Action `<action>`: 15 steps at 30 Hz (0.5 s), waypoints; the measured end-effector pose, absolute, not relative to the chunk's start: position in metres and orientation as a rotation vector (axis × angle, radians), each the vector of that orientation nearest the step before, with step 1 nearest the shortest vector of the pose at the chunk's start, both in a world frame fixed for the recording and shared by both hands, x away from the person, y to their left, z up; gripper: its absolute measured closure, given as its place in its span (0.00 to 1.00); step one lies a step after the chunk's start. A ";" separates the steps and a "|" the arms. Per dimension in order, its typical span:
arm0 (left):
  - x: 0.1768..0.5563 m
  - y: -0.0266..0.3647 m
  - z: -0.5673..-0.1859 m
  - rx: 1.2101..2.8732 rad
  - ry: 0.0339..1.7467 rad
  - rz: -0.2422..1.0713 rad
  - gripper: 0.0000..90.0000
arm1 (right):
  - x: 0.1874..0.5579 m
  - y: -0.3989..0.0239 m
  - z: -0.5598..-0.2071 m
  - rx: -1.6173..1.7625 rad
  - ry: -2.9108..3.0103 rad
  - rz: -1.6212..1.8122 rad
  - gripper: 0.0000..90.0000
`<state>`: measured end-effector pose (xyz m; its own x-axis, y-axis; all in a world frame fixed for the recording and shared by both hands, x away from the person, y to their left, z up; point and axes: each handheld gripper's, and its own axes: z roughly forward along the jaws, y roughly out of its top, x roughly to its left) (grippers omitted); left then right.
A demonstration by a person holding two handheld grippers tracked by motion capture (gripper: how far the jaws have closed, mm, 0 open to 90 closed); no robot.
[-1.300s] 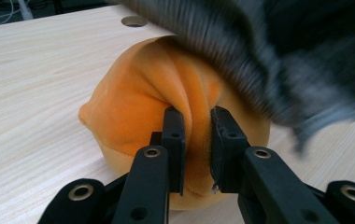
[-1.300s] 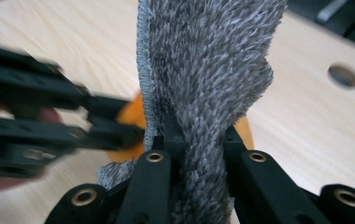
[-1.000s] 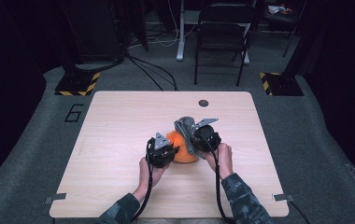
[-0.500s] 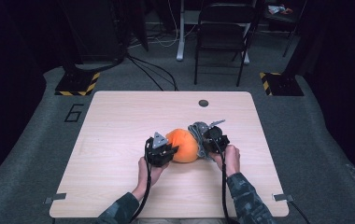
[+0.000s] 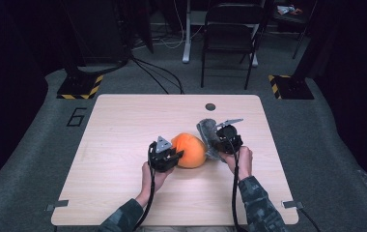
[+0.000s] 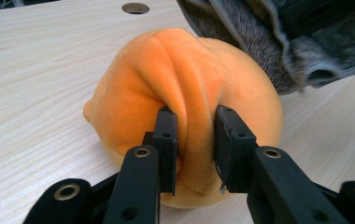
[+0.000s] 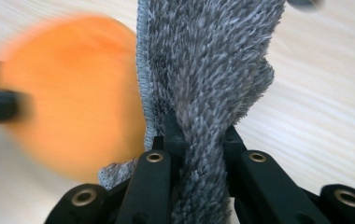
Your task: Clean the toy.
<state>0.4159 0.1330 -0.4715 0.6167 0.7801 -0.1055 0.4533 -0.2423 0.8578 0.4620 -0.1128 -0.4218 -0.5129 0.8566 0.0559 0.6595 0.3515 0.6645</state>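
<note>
Orange plush ball (image 5: pixel 190 150) sits between my tongs: left gripper (image 5: pixel 166 155), jaws easing apart, pinches its near-left fold; right gripper (image 5: pixel 226 140) clamps grey fuzzy cloth (image 5: pixel 207 135) against its right side.

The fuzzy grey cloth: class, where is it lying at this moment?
In the high view the fuzzy grey cloth sits right of the table's middle, against the round orange plush cushion, pinched by the right gripper.

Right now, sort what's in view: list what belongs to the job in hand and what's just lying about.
In the job:
- orange plush, pinched by the left gripper
- grey fuzzy cloth, clamped in the right gripper

Just about:
- folding chair behind the table
- yellow-and-black striped base on the floor
</note>
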 end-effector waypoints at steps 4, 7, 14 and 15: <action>0.417 0.135 -0.472 1.889 0.983 0.424 0.76 | 0.452 -0.086 -0.422 1.231 2.407 0.884 0.88; 0.418 0.137 -0.471 1.898 0.973 0.434 0.67 | 0.453 -0.077 -0.434 1.206 2.393 0.815 0.88; 0.413 0.140 -0.460 1.925 0.954 0.490 0.40 | 0.459 -0.088 -0.441 1.247 2.383 0.812 0.88; 0.413 0.142 -0.459 1.927 0.954 0.489 0.38 | 0.459 -0.088 -0.442 1.254 2.380 0.810 0.88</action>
